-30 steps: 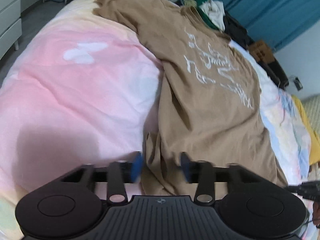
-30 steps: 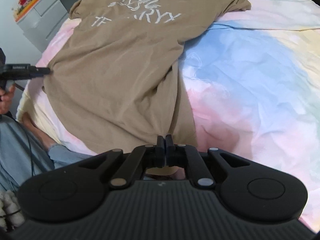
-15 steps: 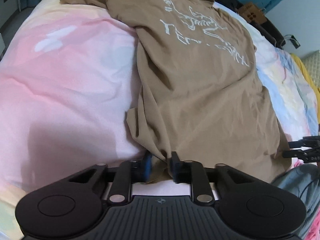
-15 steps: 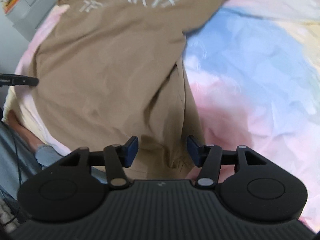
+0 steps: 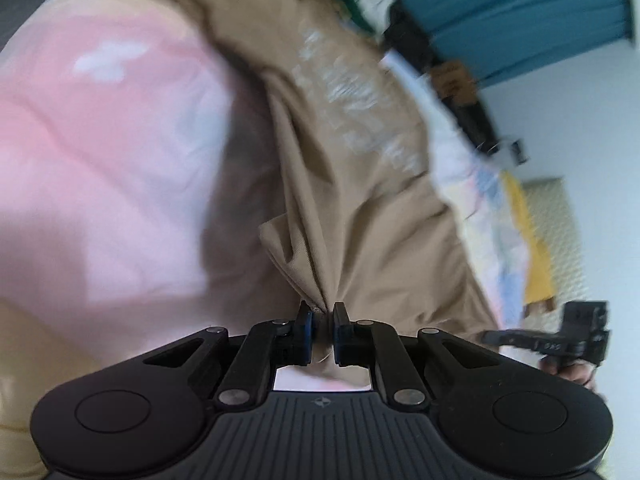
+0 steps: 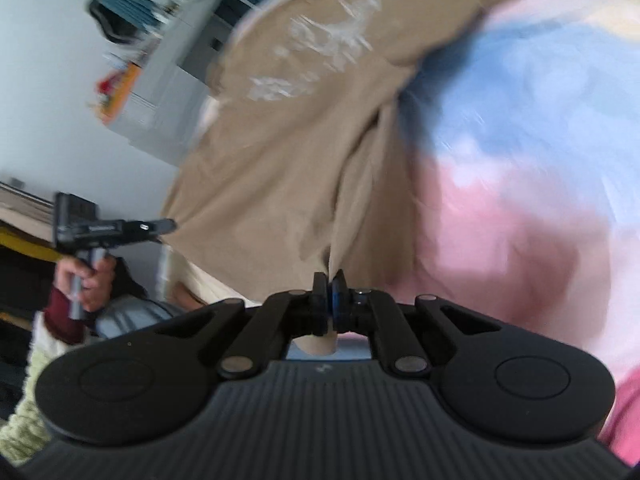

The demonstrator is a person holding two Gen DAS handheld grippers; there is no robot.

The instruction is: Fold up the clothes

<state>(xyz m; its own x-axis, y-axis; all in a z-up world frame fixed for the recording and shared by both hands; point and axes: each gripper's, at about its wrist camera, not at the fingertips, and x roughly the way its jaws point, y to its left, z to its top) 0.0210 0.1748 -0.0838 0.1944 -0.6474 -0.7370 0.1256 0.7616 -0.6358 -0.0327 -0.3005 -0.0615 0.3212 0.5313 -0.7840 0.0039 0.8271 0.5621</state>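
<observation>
Pastel bedspread (image 5: pixel 100 152), one tan shirt (image 5: pixel 360 216), two grippers (image 5: pixel 320 316) (image 6: pixel 330 284)

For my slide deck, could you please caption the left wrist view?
Left gripper pinching the tan T-shirt's hem above a pink duvet.

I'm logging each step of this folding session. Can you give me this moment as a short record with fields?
garment: tan T-shirt, white print facing up
surface: bed with pastel quilt
left gripper: jaws closing, hem fabric bunched between them
right gripper: shut on the hem
shirt state: near edge pulled into taut folds toward both grippers
image quality: both views motion-blurred
</observation>
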